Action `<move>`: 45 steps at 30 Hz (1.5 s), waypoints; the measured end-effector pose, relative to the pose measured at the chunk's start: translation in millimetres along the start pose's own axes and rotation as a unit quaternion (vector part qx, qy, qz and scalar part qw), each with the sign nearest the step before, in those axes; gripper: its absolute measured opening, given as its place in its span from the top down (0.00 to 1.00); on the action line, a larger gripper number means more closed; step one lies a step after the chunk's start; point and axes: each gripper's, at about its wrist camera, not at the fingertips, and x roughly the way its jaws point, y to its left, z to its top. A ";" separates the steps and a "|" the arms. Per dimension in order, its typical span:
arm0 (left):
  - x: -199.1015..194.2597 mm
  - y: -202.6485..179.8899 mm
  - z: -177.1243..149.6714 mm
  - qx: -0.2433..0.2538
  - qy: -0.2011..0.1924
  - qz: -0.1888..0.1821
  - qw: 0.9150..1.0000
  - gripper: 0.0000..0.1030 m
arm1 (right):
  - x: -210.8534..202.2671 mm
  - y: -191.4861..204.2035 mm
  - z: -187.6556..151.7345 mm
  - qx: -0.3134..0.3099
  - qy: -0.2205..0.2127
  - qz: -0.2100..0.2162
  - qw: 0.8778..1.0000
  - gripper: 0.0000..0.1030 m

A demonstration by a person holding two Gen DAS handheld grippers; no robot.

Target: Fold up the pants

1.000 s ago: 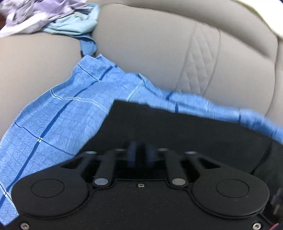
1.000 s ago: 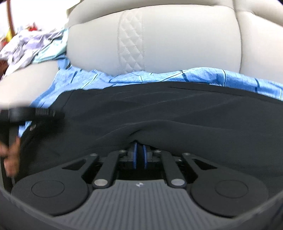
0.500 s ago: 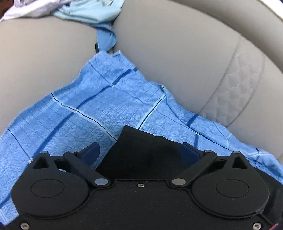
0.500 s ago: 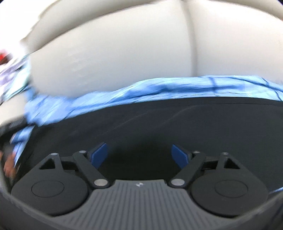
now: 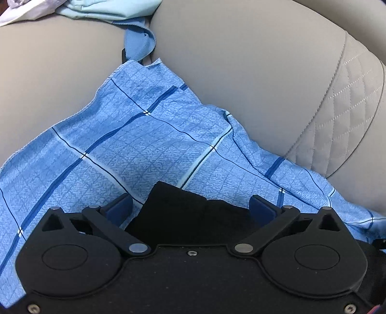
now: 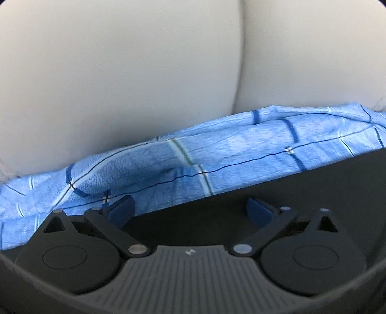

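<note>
The black pants lie on a blue checked cloth spread over a beige sofa seat. In the left wrist view a corner of the pants lies between the spread blue fingers of my left gripper, which is open and holds nothing. In the right wrist view the pants fill the lower right, their edge running across the blue cloth. My right gripper is open just above the pants' edge and holds nothing.
The beige sofa backrest rises right behind the cloth, with a quilted panel at the right. A pile of light blue and white clothes lies at the far left on the seat. The backrest fills the right wrist view.
Both grippers were shut on the pants one second ago and have opened and let them go. Both have since shifted, so less of the pants shows in each view.
</note>
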 end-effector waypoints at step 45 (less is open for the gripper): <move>-22.6 -43.5 -13.8 0.054 0.034 0.096 0.993 0.52 | -130.4 -164.7 -152.3 0.057 -0.080 0.227 0.969 0.96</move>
